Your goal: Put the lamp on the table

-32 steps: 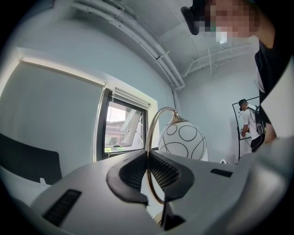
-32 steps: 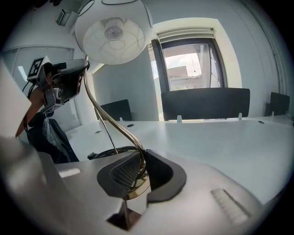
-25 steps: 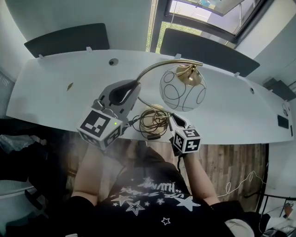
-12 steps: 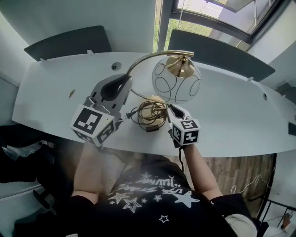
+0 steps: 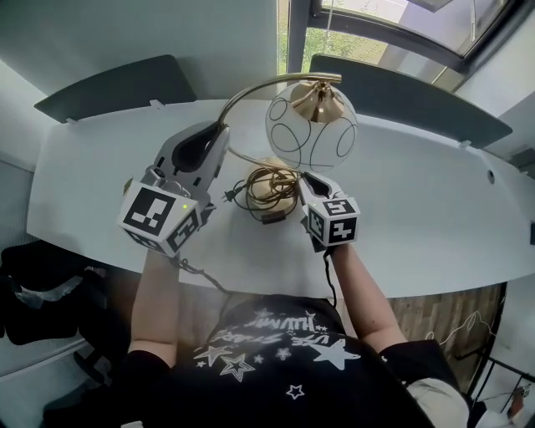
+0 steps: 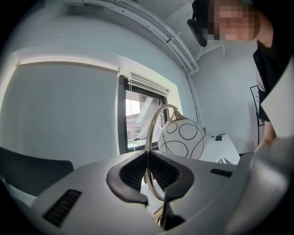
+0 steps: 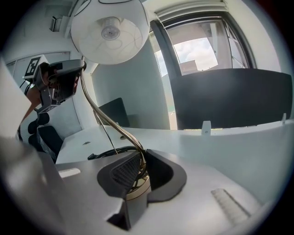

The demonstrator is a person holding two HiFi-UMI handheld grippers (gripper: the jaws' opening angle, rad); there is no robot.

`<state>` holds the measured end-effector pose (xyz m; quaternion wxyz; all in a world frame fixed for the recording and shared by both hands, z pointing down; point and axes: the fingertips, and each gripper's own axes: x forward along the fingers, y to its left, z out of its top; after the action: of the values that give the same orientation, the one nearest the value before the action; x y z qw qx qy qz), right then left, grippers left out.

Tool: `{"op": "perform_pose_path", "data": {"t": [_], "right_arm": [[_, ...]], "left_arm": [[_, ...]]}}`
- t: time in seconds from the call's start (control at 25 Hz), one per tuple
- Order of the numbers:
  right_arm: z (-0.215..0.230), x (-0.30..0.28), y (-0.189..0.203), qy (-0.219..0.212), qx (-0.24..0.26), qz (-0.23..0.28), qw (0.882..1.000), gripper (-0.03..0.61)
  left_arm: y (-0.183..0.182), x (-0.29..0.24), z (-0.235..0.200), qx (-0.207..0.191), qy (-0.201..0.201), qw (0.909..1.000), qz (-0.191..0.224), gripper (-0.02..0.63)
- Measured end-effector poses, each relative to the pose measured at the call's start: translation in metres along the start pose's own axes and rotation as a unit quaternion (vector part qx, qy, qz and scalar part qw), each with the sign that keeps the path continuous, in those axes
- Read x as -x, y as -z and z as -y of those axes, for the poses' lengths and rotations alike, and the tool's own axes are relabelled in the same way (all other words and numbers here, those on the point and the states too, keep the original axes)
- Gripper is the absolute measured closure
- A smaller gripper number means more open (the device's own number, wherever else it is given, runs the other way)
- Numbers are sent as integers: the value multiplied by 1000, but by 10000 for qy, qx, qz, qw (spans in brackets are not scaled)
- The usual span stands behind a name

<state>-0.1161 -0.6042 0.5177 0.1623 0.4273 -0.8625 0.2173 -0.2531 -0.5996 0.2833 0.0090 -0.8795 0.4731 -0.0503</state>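
The lamp has a white globe shade [image 5: 311, 125] with thin black rings, a curved brass stem [image 5: 251, 90] and a round brass base [image 5: 269, 180] wrapped in coiled black cord [image 5: 251, 194]. My left gripper [image 5: 217, 134] is shut on the stem; in the left gripper view the stem [image 6: 149, 137] runs up between the pads of that gripper [image 6: 147, 155] to the globe [image 6: 182, 140]. My right gripper [image 5: 303, 178] is shut on the base, with the base [image 7: 137, 186] between its pads [image 7: 140, 159]. The lamp is over the white table [image 5: 418, 192]; whether it rests there I cannot tell.
Two dark chair backs [image 5: 117, 84] [image 5: 410, 96] stand behind the table's far edge, with a window [image 5: 376, 21] above. A small dark speck [image 5: 125, 125] lies at the table's left. A person's torso in a black starred shirt [image 5: 267, 359] is at the near edge.
Both grippers have carried the lamp from the table's near edge farther in over the tabletop. The grips have stayed the same.
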Motion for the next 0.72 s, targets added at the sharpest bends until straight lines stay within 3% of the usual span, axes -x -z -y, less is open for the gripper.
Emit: {"op": "perform_pose_path", "data": {"t": [0.72], "right_arm": [[22, -77, -28, -77, -6, -167, 9998, 538]], "left_arm": [[19, -49, -69, 56, -129, 9998, -137, 583]]}}
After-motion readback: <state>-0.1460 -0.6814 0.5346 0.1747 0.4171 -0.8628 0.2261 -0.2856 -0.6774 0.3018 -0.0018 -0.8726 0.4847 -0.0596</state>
